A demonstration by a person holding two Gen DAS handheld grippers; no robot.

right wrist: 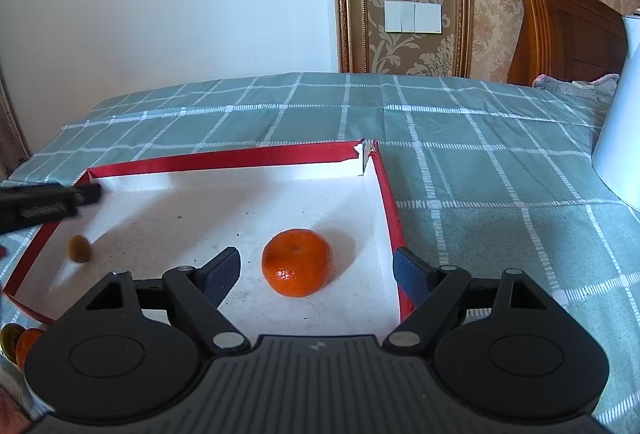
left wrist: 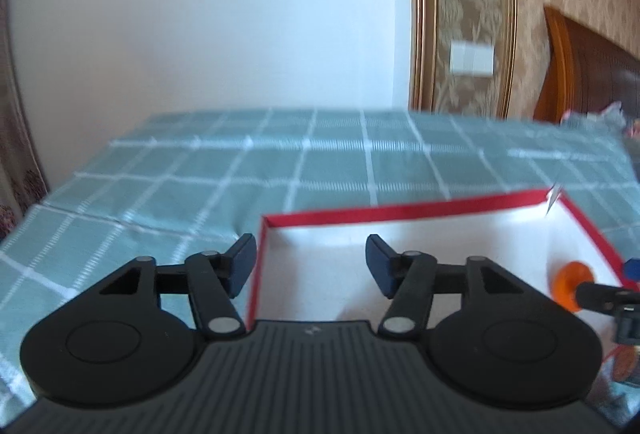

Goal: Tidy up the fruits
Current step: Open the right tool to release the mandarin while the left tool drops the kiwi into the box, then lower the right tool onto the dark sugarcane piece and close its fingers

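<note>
A: Where is this set?

B: A bedroom, with a white wall, a gilt-framed panel of patterned wallpaper carrying a light switch (right wrist: 413, 17), and a wooden headboard (right wrist: 568, 34) at the right. Everything sits on a bed under a green checked cover (right wrist: 480, 174).

A: Start with the right gripper.

B: The right gripper (right wrist: 316, 270) has its jaws spread wide and holds nothing. Its right finger hangs over the red right wall of the box, the left finger over the box floor. The mandarin (right wrist: 297, 262) lies on the white floor just beyond and between the two fingers, touching neither.

A: And the left gripper?

B: The left gripper (left wrist: 311, 262) is partly open, with nothing between the pads. It straddles the left wall of the box (left wrist: 400, 212): one finger over the cover, the other over the white interior. That view is blurred.

A: What else is in the box?

B: A small brownish fruit (right wrist: 79, 249) near the left wall, below the left gripper's finger as the right wrist view shows it. I cannot tell whether it rests on the floor. The box's far right corner is torn.

A: Anything outside the box?

B: More fruit (right wrist: 20, 344), orange and yellowish, at the near left corner on the cover, mostly hidden. A white object (right wrist: 620, 114) stands at the right edge.
</note>
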